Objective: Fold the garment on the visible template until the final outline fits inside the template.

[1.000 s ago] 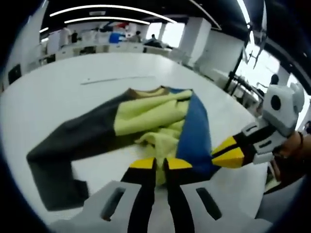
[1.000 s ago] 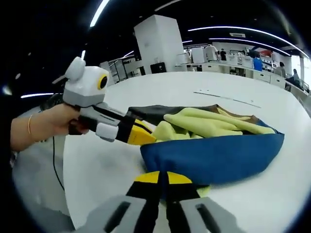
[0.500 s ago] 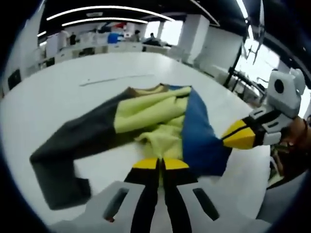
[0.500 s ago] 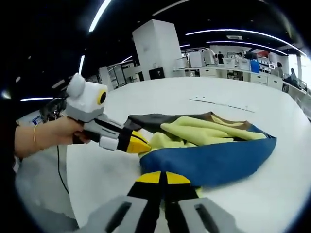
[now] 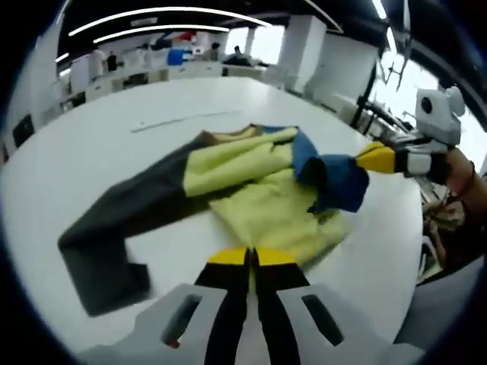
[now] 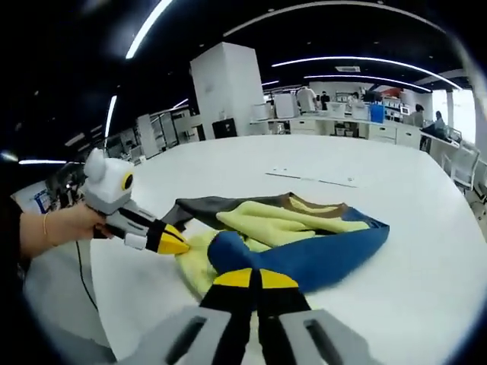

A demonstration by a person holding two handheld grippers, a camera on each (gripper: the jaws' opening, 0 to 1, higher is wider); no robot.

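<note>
A garment (image 5: 243, 175) in yellow-green, blue and dark grey, with a brown collar, lies crumpled on a white table (image 5: 91, 144). Its dark grey sleeve (image 5: 114, 220) stretches to the left. My left gripper (image 5: 247, 257) is shut on the yellow hem; in the right gripper view the left gripper (image 6: 176, 245) touches the yellow fabric from the left. My right gripper (image 6: 248, 278) is shut on the garment's blue part (image 6: 319, 255). In the left gripper view the right gripper (image 5: 373, 158) holds a blue fold (image 5: 335, 182) raised above the yellow front. A thin line (image 5: 183, 119) marks the table beyond the garment.
The table's near edge (image 5: 411, 258) curves close behind the right gripper. A person's hand (image 6: 61, 228) holds the left gripper at the table's edge. Desks, a white pillar (image 6: 224, 87) and people stand far behind. Bare table (image 6: 426, 228) surrounds the garment.
The right gripper has pulled the blue part up and away from the left gripper, uncovering more of the yellow front. Both grippers have moved apart; the garment is spread wider.
</note>
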